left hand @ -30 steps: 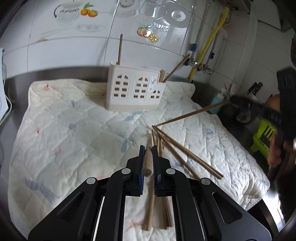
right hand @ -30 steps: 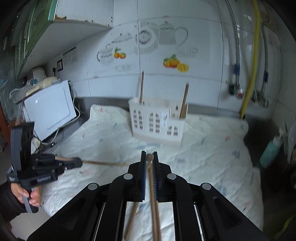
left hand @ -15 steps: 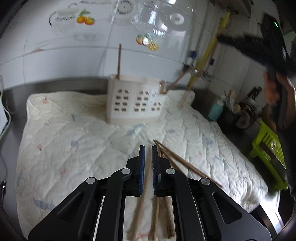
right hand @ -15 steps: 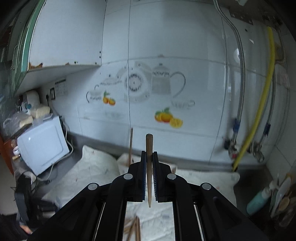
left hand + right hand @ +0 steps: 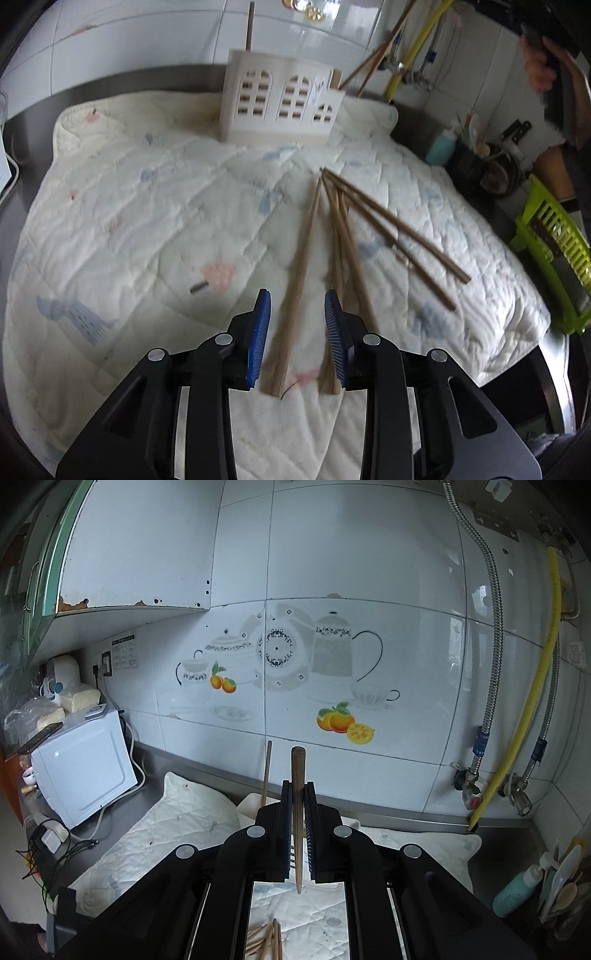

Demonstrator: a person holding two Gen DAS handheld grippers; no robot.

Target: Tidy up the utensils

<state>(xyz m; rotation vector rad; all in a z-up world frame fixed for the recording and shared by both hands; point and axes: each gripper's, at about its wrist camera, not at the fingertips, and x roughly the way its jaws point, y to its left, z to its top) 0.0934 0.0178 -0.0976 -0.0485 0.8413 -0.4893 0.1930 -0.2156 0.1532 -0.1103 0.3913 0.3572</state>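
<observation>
— Chopsticks [image 5: 340,236] fan out across the quilted mat [image 5: 147,206] on the steel desk [image 5: 122,79]; which pair of tongs is busy with them?

— Both. The left tongs [image 5: 297,326] hang low over the near ends of the pile, jaws opening, one stick lying on the mat between the blue pads, nothing gripped. The right tongs [image 5: 297,827] are pressed together on a single chopstick [image 5: 297,812], held upright, thick end up, raised in front of the tiled wall.

— And the holder?

— The white utensil caddy [image 5: 280,103] stands at the far edge of the mat, against the wall, with one stick upright in its left end and others leaning from its right end.

— So what step is this?

— By my reading, carrying one stick to the caddy while the other hand lines up its next pick.

— What does the next move ask?

— Probably bringing the raised stick's thin end over an open compartment before letting go, and settling the left pads around just one stick, since several lie close together there.
</observation>
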